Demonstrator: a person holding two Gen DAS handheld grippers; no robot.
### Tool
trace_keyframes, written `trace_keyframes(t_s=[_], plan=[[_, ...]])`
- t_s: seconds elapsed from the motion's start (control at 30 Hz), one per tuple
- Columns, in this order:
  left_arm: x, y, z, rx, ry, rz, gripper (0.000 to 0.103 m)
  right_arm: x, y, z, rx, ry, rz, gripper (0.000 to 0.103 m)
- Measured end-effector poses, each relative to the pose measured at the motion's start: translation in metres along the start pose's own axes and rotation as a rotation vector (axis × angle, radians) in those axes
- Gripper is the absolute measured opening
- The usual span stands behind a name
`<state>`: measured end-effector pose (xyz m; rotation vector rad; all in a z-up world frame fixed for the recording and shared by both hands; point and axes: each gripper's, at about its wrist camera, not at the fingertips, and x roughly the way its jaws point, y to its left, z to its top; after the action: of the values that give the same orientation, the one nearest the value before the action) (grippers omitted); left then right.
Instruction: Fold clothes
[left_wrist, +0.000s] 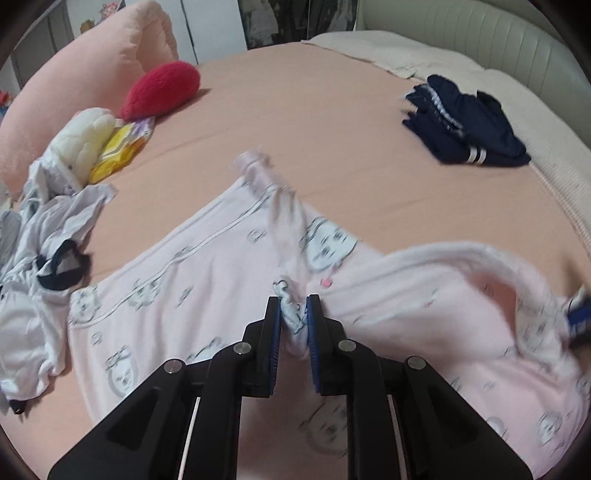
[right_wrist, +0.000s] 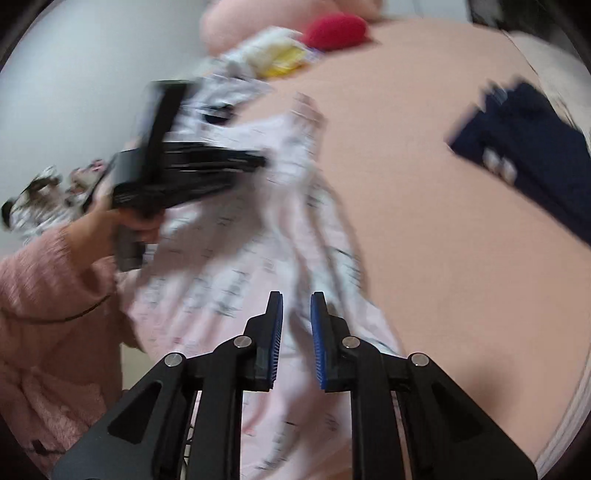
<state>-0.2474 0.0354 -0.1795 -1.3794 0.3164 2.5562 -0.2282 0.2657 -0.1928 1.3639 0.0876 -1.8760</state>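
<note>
1. My left gripper (left_wrist: 294, 316) is nipped shut on a small bunched fold of the pink garment (left_wrist: 207, 280); the cloth fills the narrow gap between the blue pads (left_wrist: 275, 332).
2. My right gripper (right_wrist: 296, 314) stands with a narrow gap. That view is smeared, so I cannot tell whether cloth sits between the pads or only lies beneath them.
3. The garment lies spread across the bed (left_wrist: 332, 122) just ahead of both tools, one limb (left_wrist: 255, 166) reaching away, and a lifted, curling edge (left_wrist: 480, 258) at the far side of the left view.
4. I judge it light and very soft: it drapes, wrinkles and bunches at a pinch. It looks fleecy rather than slick, so a small bite should hold, though a thin fold may creep out under pull.
5. Best holds, I think, are seams, hems and corners, one per tool, kept well apart so the cloth stays taut.
6. Its print is small animal faces with grey stripes. No lettering I can read, and no label shows.
7. Left of it lies a white heap (left_wrist: 44, 236) with dark trim.
8. Farther off, a folded navy pile (left_wrist: 465, 122) with white stripes and a red cushion (left_wrist: 162, 86). No readable writing on either.
</note>
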Motion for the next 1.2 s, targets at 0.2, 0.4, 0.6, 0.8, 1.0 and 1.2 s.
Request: trace_keyframes(t_s=[0.2,0.4,0.6,0.8,1.0,1.2], plan=[[-0.007,0.006,-0.009,0.003,0.008,0.010,0.016,-0.022,-0.047,-0.010,0.245,-0.036,-0.168,0.028],[-0.005,0.006,-0.006,-0.023,0.004,-0.016,0.016,-0.009,-0.039,-0.008,0.275,-0.015,0.023,0.055],[-0.006,0.006,-0.005,-0.042,-0.007,-0.033,0.015,0.010,-0.015,-0.005,0.142,0.002,-0.049,0.020],[-0.001,0.011,-0.003,-0.065,0.007,-0.063,0.015,-0.016,-0.054,-0.005,0.322,-0.081,0.081,0.023],[0.002,0.010,-0.005,-0.052,0.014,-0.056,0.016,-0.035,-0.092,-0.011,0.500,-0.165,0.082,0.037],[0.004,0.008,-0.003,-0.055,0.022,-0.050,0.016,-0.013,-0.082,-0.009,0.481,-0.078,-0.041,0.030]])
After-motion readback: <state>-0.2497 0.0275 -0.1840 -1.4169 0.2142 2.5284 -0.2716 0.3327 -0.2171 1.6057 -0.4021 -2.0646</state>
